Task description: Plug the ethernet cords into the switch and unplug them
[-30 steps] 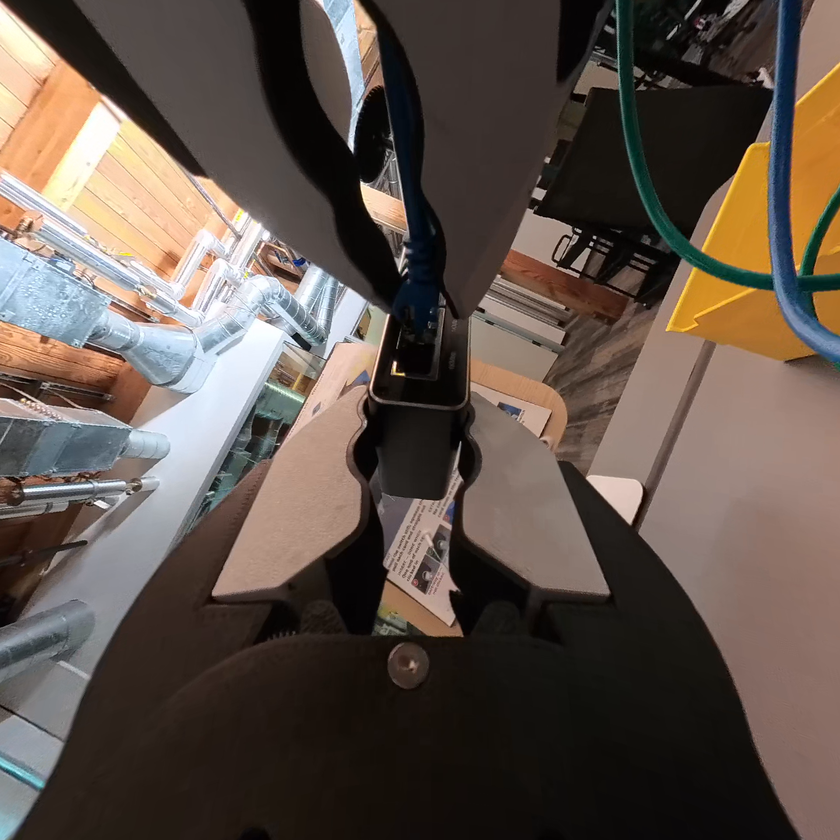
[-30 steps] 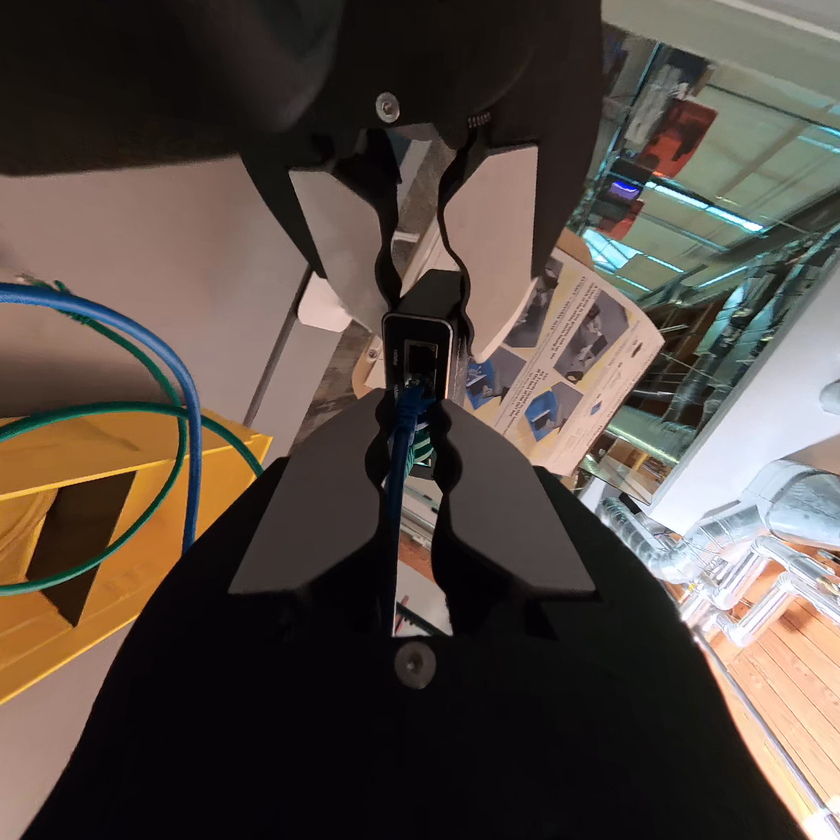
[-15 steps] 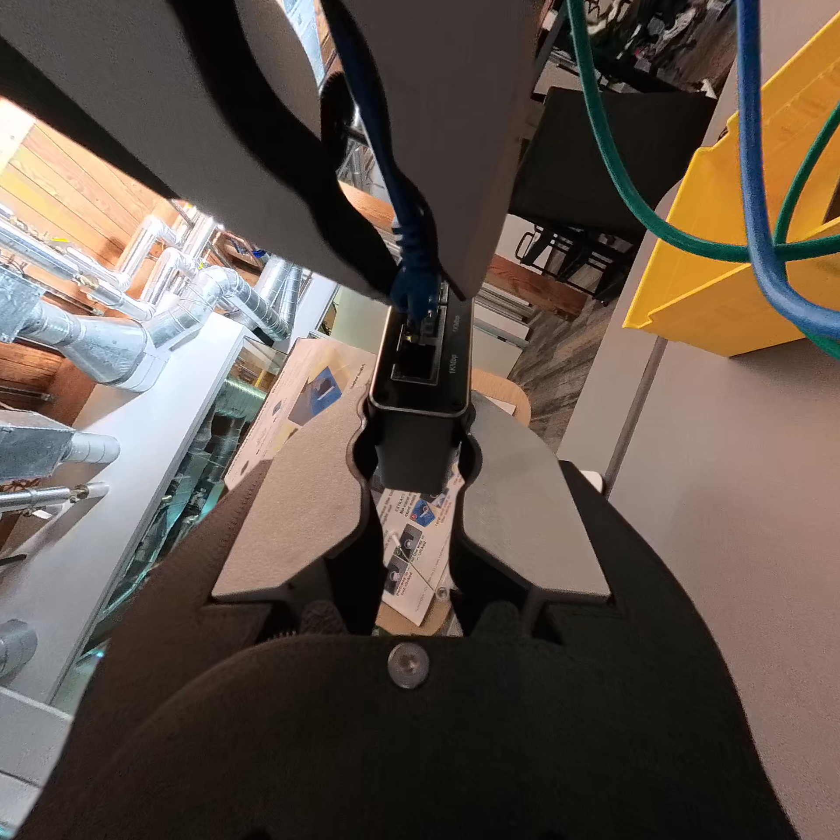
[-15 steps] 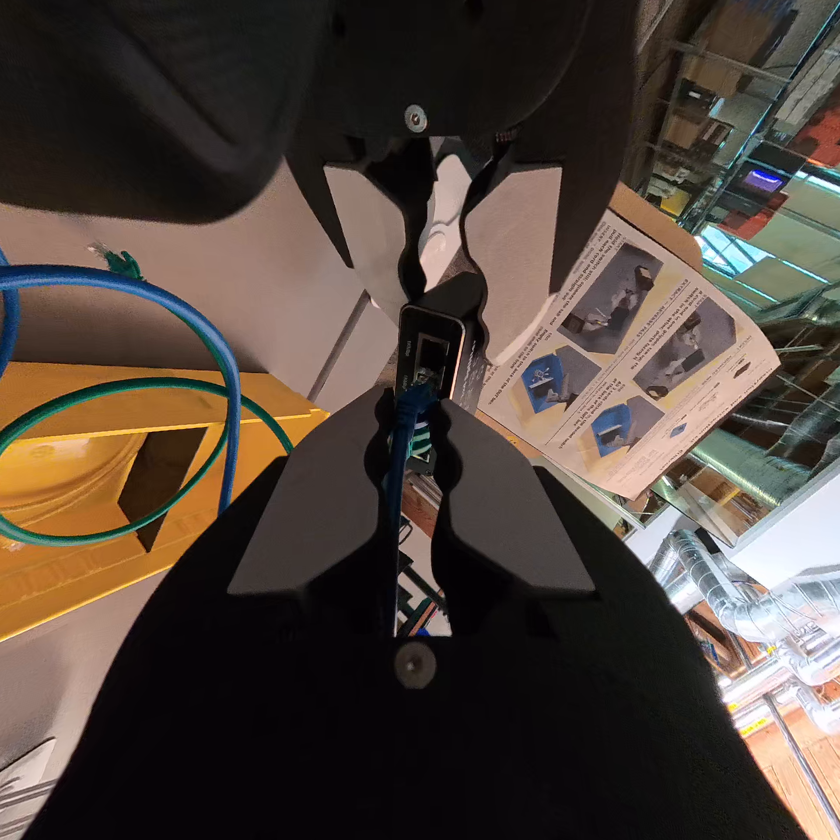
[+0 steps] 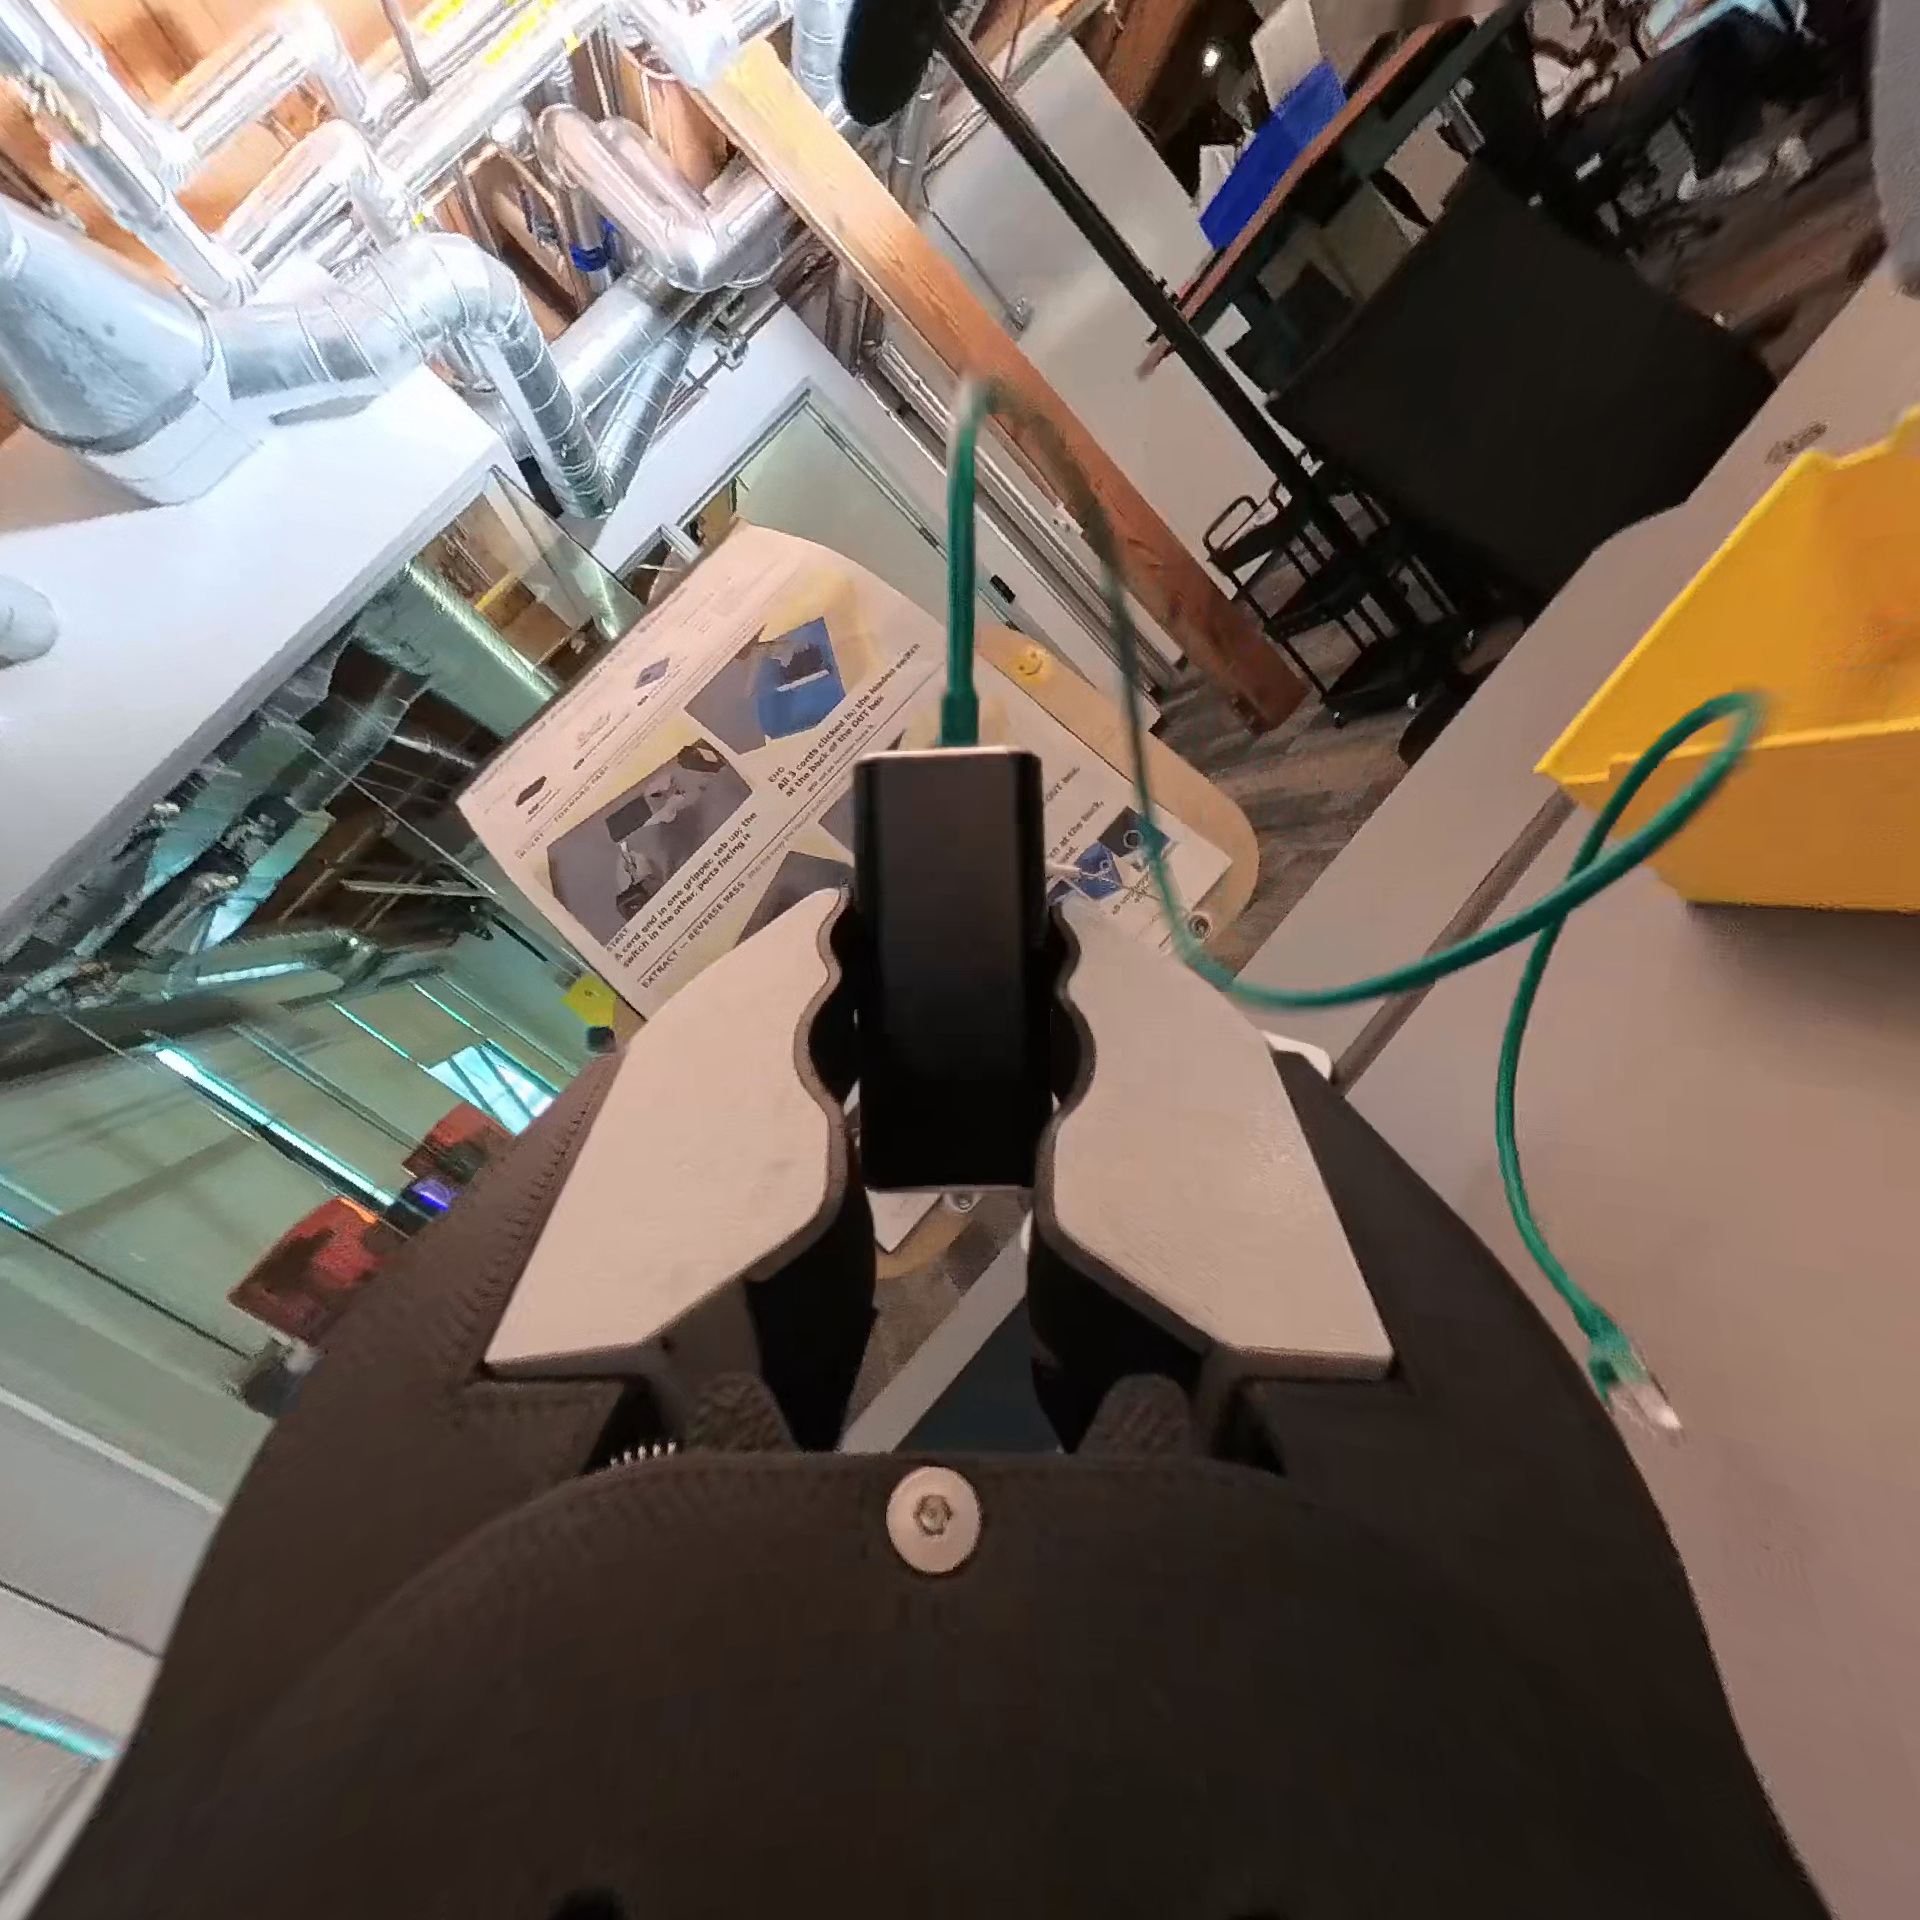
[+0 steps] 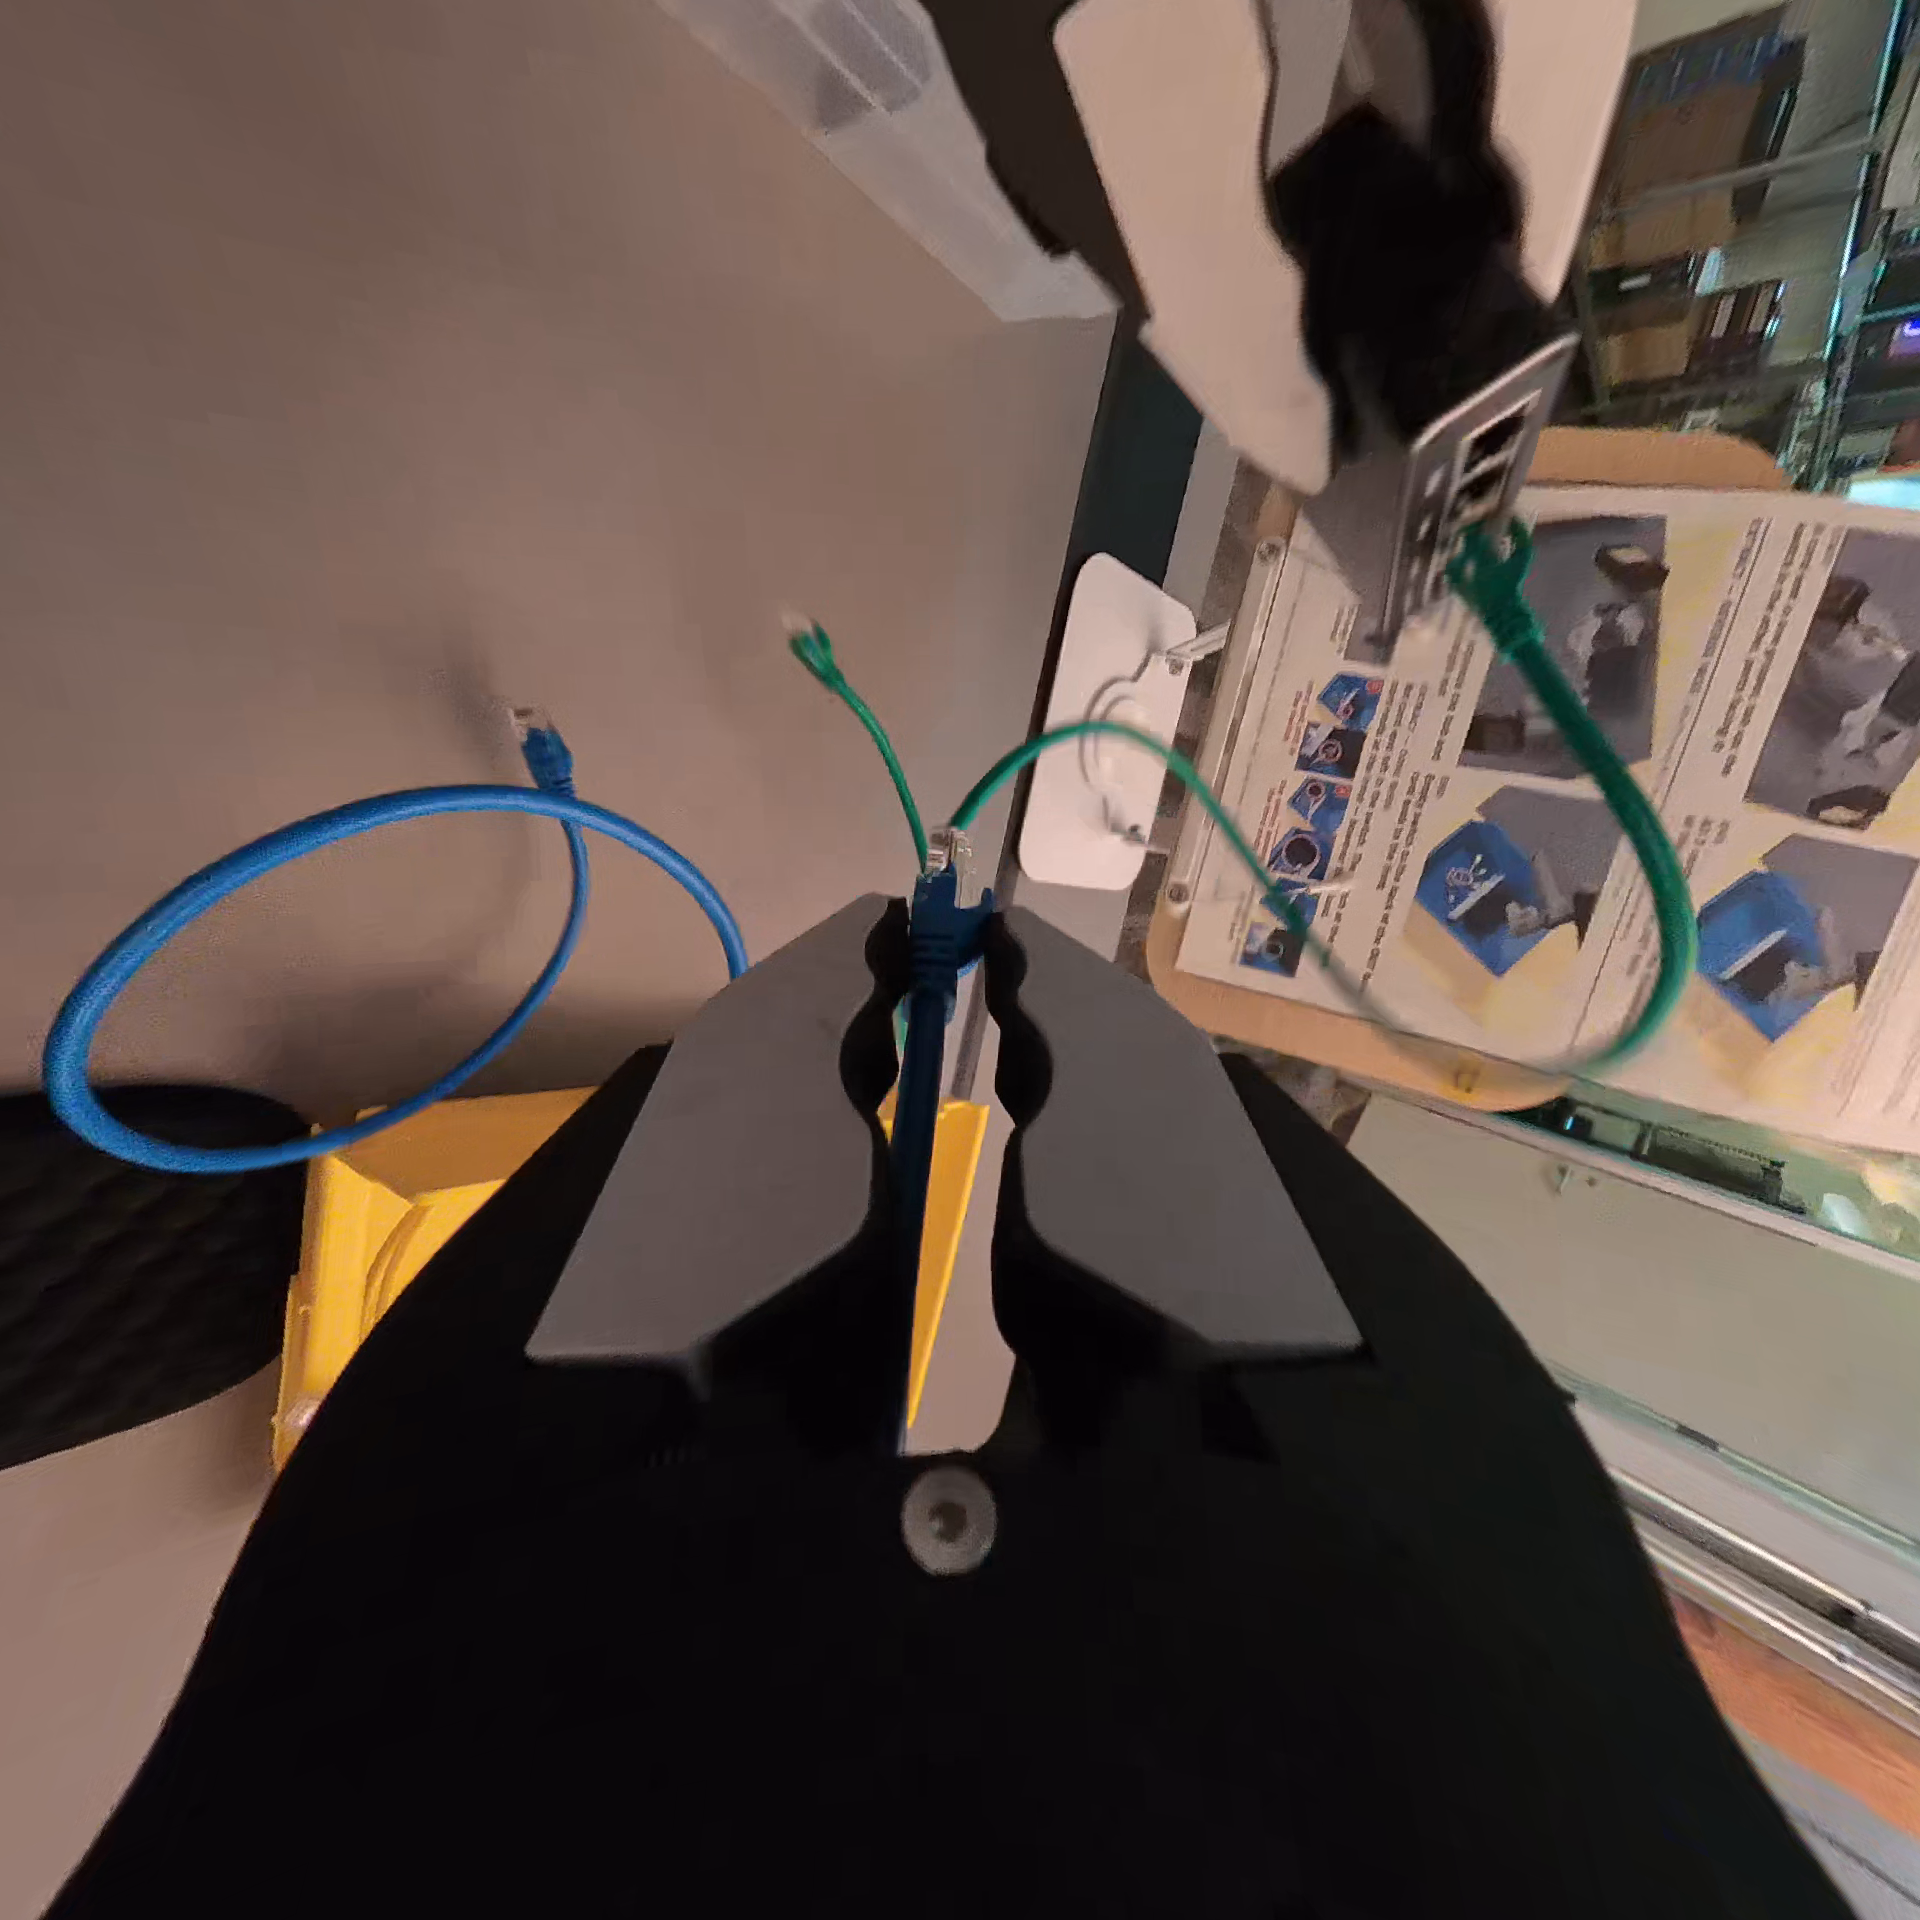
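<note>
My left gripper (image 5: 948, 971) is shut on the black switch (image 5: 948, 935), held up in the air. A green cord (image 5: 961, 582) is plugged into its far end and loops down to a loose plug (image 5: 1621, 1377) over the grey table. My right gripper (image 6: 940, 920) is shut on the blue cord (image 6: 935, 935) just behind its clear plug, which is free of the switch. In the right wrist view the switch (image 6: 1475, 457) is at the upper right in the other gripper, its ports facing me, with the green cord (image 6: 1621, 769) hanging from it. The blue cord's other end (image 6: 540, 743) lies loose.
A yellow bin (image 5: 1787, 727) stands on the grey table (image 5: 1714, 1195) to the right; it also shows under my right gripper (image 6: 416, 1195). An instruction sheet (image 6: 1558, 790) on a wooden board lies beyond the table edge. A white bracket (image 6: 1112, 748) sits at the edge.
The blue plug has come out of the switch. The two grippers have drawn apart, the right one taking the blue cord away. The green cord stays plugged in.
</note>
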Action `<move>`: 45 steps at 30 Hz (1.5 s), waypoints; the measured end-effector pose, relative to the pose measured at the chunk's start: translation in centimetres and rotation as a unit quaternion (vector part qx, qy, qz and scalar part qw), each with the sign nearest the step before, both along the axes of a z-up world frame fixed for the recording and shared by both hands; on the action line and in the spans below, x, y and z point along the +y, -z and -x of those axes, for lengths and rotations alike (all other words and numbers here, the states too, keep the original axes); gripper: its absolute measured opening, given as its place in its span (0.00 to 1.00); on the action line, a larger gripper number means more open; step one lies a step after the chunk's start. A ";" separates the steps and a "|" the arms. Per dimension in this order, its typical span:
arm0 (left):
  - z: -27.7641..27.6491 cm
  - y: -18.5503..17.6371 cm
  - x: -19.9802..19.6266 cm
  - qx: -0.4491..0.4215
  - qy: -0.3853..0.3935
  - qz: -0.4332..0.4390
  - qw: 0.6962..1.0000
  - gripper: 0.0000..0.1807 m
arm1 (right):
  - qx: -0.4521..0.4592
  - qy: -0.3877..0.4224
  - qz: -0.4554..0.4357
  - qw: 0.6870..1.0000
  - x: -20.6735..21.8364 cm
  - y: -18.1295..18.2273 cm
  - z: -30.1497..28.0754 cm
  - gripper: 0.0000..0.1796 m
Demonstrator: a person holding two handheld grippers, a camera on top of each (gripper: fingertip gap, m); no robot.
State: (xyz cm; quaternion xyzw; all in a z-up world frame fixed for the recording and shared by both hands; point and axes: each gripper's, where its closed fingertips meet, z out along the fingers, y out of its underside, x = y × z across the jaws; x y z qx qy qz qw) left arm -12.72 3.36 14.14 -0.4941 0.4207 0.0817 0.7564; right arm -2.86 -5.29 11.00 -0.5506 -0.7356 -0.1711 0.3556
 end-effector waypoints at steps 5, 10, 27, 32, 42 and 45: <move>0.7 -0.9 -0.6 -0.011 0.008 -0.011 1.000 0.18 | -0.029 0.050 -0.019 0.998 1.6 0.0 -3.2 0.08; 0.0 -0.5 -0.9 0.020 -0.003 -0.014 1.000 0.18 | -0.011 0.101 -0.051 0.993 2.6 -4.3 -6.4 0.08; -0.8 -0.7 -2.0 0.030 0.013 -0.014 0.999 0.18 | 0.019 0.278 -0.119 0.953 4.4 -16.2 -18.8 0.08; -0.9 -0.4 -1.9 0.036 0.014 -0.010 0.999 0.18 | -0.013 0.313 -0.081 0.946 5.7 -11.4 -21.3 0.08; -0.9 -0.3 -1.6 0.034 0.012 -0.006 0.999 0.18 | -0.022 0.312 -0.035 0.949 6.8 -6.4 -21.3 0.08; -0.9 -0.3 -1.7 0.033 0.014 -0.006 0.999 0.18 | -0.033 0.304 -0.026 0.952 6.9 -4.9 -20.8 0.08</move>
